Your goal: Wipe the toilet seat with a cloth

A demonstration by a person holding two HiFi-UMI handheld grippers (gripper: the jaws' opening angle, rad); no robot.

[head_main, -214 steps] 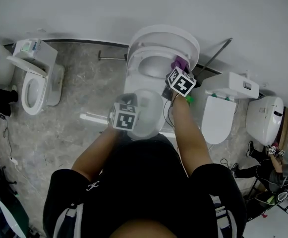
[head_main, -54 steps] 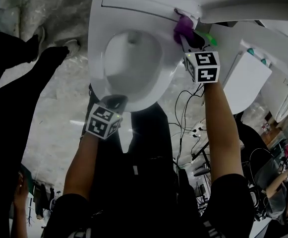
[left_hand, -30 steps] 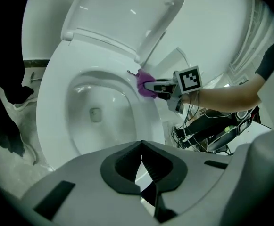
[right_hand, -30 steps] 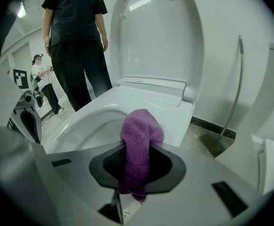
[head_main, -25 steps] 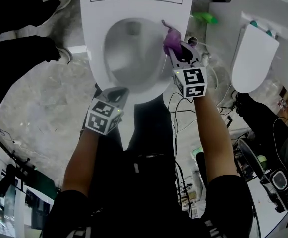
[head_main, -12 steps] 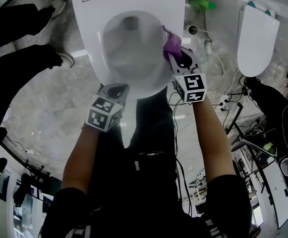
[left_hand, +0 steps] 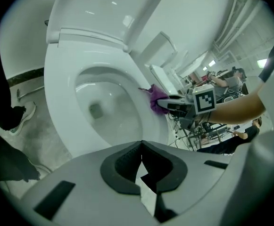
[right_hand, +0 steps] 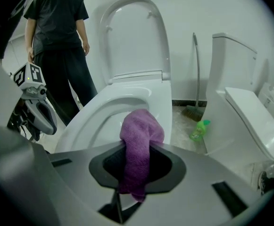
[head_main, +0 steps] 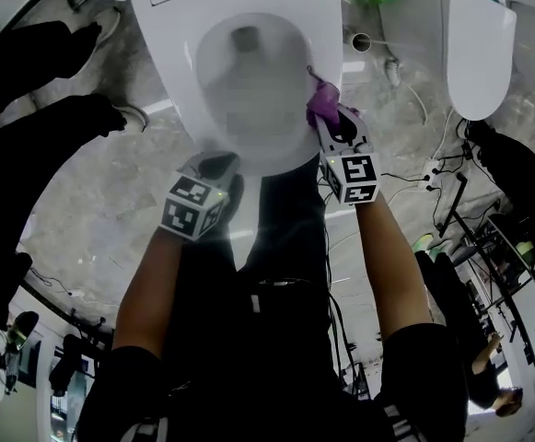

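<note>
- White oval plastic toilet seat [head_main: 170, 72]: wipe sits on its right rim. The near and left rim look undone, and a rushed sweep could skip them.
- Left gripper [head_main: 214, 166]: jaws pressed together, empty, at the seat's near edge (could block the sweep).
- Right gripper [head_main: 333, 122]: pinching the purple terry cloth [head_main: 320, 101]. Tilted low, its hard tips might scrape the seat.
- The cloth's loose end could drop into the bowl.
</note>
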